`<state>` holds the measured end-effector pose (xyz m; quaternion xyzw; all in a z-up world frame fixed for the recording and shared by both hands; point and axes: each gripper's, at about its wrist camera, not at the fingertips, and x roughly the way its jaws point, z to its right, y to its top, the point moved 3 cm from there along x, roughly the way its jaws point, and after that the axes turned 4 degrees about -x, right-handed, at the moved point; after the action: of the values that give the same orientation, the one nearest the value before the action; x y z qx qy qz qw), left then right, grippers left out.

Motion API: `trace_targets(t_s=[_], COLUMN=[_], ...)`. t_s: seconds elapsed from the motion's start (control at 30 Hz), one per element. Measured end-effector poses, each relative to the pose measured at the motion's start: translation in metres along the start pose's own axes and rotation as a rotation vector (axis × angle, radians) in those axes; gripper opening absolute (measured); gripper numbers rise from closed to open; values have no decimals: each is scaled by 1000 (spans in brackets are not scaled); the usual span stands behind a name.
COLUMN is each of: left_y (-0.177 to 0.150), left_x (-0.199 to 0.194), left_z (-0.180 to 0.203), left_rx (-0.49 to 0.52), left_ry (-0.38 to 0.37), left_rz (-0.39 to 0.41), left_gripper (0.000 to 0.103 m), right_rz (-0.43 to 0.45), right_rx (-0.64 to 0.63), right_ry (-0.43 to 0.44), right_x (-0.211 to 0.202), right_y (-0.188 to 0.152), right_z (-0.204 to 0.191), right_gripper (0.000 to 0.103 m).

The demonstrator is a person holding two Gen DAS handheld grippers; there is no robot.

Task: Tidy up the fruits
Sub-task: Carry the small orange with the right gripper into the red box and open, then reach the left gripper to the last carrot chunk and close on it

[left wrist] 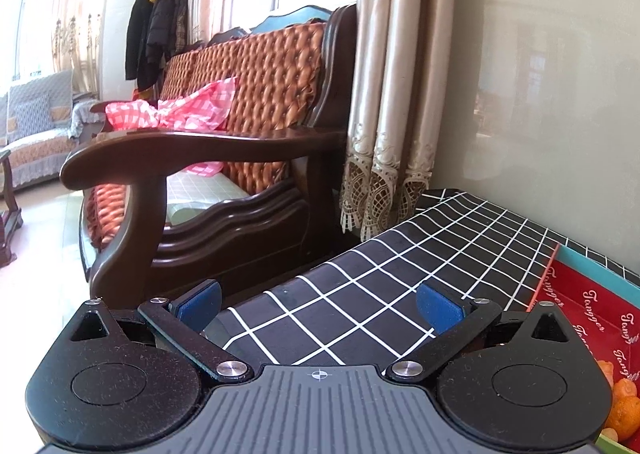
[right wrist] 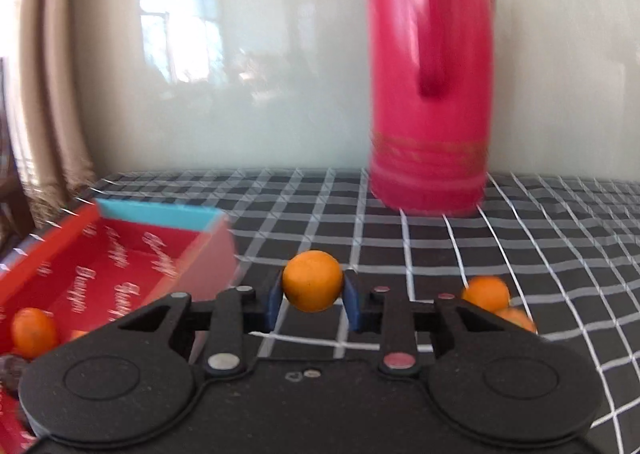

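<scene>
A small round orange (right wrist: 313, 280) sits clamped between the blue pads of the right tongs (right wrist: 313, 296), lifted off the checked surface (right wrist: 520, 254). Two more oranges (right wrist: 486, 293) lie touching on the surface at right. Another orange (right wrist: 33, 332) rests in the red box (right wrist: 120, 266) at left.

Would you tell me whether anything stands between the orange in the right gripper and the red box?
Nothing visible does. The right gripper holds the orange just right of the red box; only the box's near wall separates them.
</scene>
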<state>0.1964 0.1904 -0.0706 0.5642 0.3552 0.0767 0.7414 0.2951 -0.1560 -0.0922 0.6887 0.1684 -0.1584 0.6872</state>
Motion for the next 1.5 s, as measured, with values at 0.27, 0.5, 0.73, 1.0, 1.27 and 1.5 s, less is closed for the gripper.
trace_targets(t_s=[0.27,0.5,0.73,1.0,1.27,1.5], left_y=[-1,-1,0,0,-6,-16], left_x=[1,2,3,4,-9,-37], left_z=[-5,-5,-6,-6,22,66], left_rx=[-14,-10,-11,-22,30,109], left_ry=[14,21,22,19,-40,-172], left_rz=[-7,-4,-5,-12,8,60], left_gripper=[103,103,103,103,103,103], right_rz=[82,24,33,157,175,128], right_rx=[-130,-269,-335,-261,-212,-145], right_ry=[221,323,317,205,-38,-209], right_x=[-35,-38,-44,-60,-61,-64], right_y=[9,-6,-9,7,12,5], right_z=[-52,-99,-116,-95,-50,-2], right_gripper=[24,24,35,78,94,97])
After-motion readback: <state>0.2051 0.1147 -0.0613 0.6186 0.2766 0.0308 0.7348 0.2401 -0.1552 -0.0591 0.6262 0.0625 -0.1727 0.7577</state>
